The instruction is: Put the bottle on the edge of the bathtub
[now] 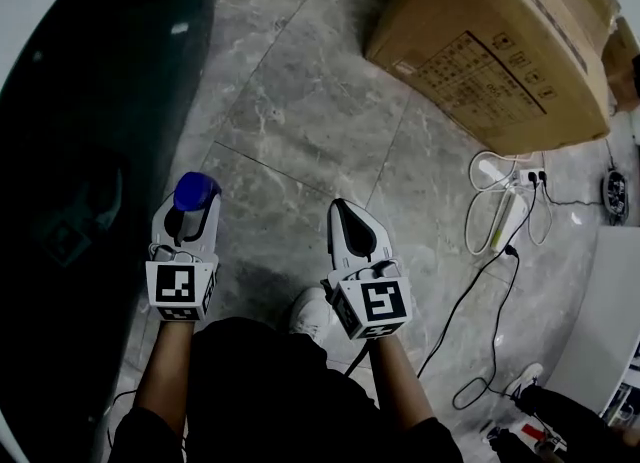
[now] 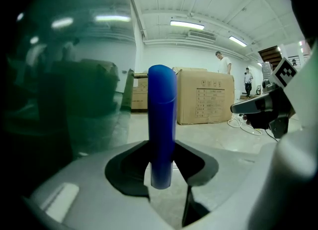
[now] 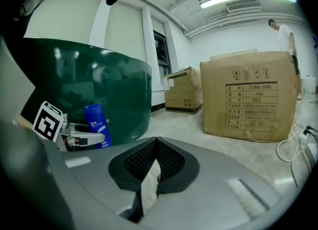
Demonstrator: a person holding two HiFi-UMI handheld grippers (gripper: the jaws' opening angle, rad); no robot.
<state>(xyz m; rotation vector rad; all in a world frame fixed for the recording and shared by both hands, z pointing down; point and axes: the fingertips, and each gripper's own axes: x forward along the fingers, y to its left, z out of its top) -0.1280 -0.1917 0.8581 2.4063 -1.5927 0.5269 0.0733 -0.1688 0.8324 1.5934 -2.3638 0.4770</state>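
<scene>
Left gripper view: my left tool [image 2: 161, 172] pinches the blue bottle [image 2: 162, 119] upright, likely so it stands on the bathtub [image 2: 74, 110] edge at left. Right tool [image 3: 150, 172] is pressed together, empty, idle.

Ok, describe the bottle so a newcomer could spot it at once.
Start at the dark green bathtub on the left. Beside it, the left gripper holds the bottle upright between its fingers. It is the only bright blue thing, unlike the grey floor and brown box.
</scene>
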